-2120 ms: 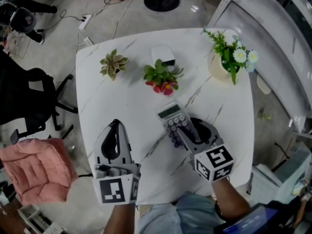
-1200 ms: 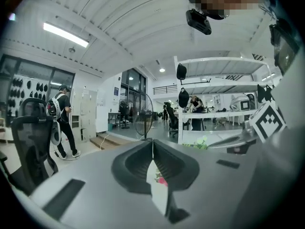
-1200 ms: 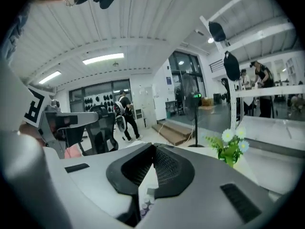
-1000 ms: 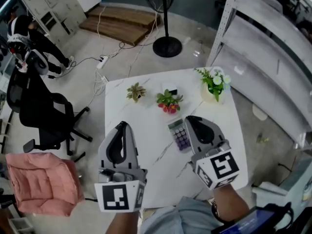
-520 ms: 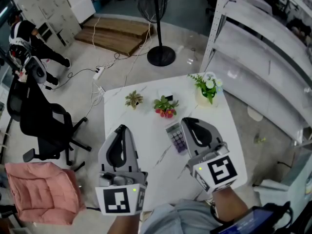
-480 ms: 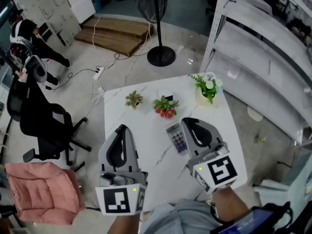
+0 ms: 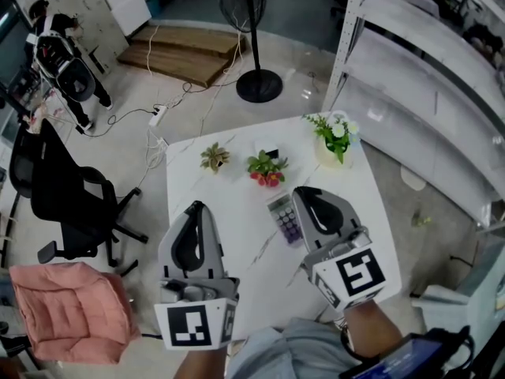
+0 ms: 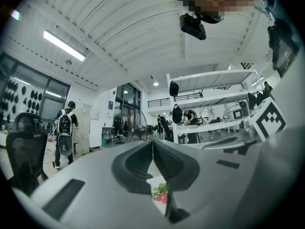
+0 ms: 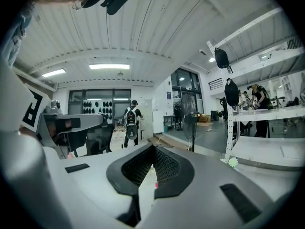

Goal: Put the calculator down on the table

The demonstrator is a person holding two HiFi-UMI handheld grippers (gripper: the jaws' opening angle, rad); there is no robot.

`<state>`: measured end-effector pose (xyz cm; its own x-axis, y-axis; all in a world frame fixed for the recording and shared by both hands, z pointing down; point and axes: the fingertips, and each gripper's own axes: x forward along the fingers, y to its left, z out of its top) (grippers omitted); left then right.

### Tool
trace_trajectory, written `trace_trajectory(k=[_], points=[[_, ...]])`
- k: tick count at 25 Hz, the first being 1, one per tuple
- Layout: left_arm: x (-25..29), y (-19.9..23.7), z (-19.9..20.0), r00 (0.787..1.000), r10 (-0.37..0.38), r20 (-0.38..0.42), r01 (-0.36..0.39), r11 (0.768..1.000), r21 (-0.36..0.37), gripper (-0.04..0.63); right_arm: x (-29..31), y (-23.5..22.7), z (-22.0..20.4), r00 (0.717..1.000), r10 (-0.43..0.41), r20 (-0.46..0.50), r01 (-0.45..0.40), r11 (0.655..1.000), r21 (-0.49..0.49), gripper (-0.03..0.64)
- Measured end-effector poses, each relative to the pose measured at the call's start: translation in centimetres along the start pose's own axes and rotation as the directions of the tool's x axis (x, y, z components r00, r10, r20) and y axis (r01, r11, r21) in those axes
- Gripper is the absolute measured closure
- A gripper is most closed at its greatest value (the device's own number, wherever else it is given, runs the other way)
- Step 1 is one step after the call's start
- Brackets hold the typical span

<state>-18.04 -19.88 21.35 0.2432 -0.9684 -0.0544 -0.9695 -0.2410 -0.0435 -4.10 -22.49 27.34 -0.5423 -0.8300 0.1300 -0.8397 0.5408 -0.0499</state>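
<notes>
Lifted clear of the calculator (image 7: 283,216) since two seconds ago, the right gripper (image 7: 304,193) hangs at lower centre, jaws pressed together and empty. The left gripper (image 7: 196,207), at lower left, is likewise closed on nothing. Bare table (image 7: 241,235) lies between them. The calculator lies flat mid-table, just left of the right gripper. A succulent (image 7: 213,157), a red-flowered plant (image 7: 266,168) and a white-flowered pot (image 7: 333,139) line the far edge.

The grey calculator (image 7: 282,216) with purple keys lies flat on the white table (image 7: 237,196).
</notes>
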Motion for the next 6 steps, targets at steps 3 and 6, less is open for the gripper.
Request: trace_trajectory(k=[3, 6], points=[[-0.15, -0.27, -0.38, 1.000, -0.005, -0.016, 0.005, 1.000, -0.014, 0.586, -0.07, -0.02, -0.05, 1.000, 0.001, -0.001, -0.001, 1.000, -0.003, 0.600], [-0.21, -0.47, -0.19, 1.000, -0.007, 0.000, 0.007, 1.000, -0.011, 0.586, -0.16, -0.02, -0.15, 1.000, 0.003, 0.000, -0.003, 1.000, -0.008, 0.600]])
